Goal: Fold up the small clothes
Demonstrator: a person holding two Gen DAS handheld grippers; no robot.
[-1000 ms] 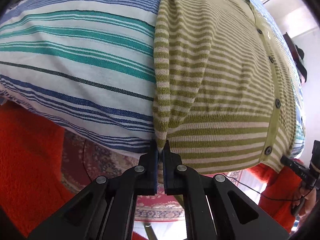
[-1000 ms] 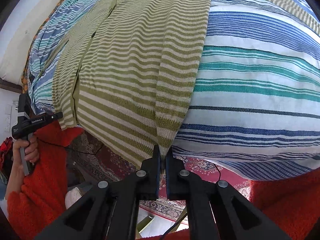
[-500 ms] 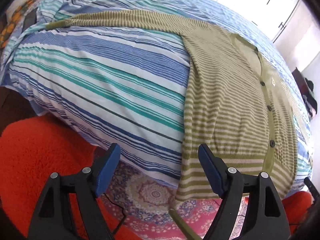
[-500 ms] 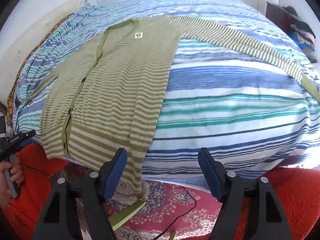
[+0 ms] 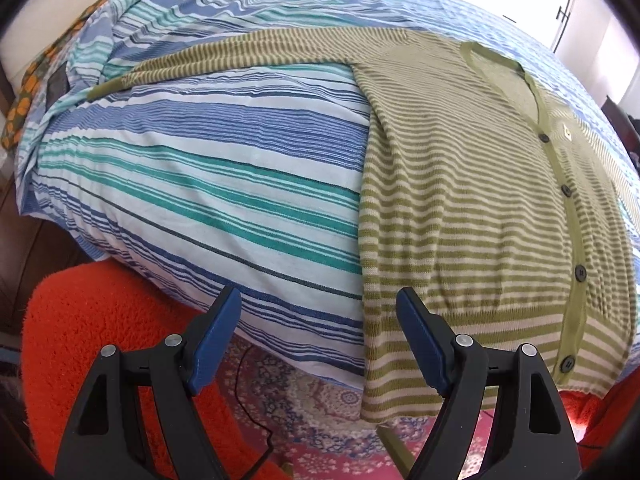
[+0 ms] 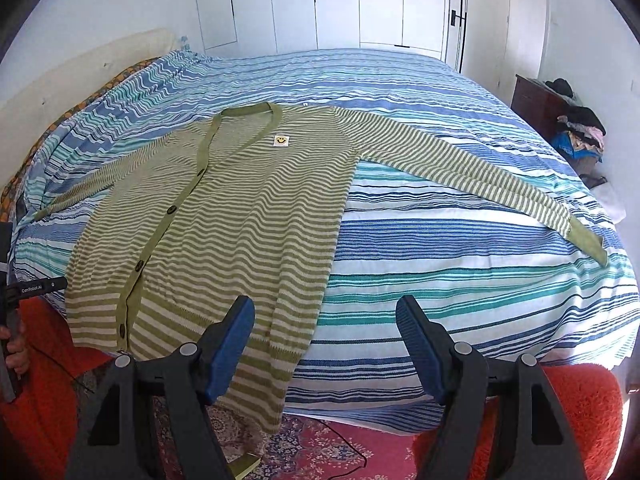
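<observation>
On my left wrist camera, the left gripper (image 5: 318, 338) has its jaws spread wide and released, holding nothing. The green-and-cream striped cardigan (image 5: 472, 184) lies flat and buttoned on the bed (image 5: 208, 184), its hem hanging over the near edge just past my right blue pad. One sleeve (image 5: 240, 54) stretches out across the blue-striped duvet. A patterned rug (image 5: 316, 396) shows below.

On my right wrist camera, the right gripper (image 6: 325, 340) is likewise released, jaws apart and free. The cardigan (image 6: 240, 220) sits left of centre, a smiley patch (image 6: 281, 140) near its neckline, the other sleeve (image 6: 472, 172) reaching toward the bed's right side. My left-hand gripper's handle (image 6: 12, 304) appears at the far left edge.
</observation>
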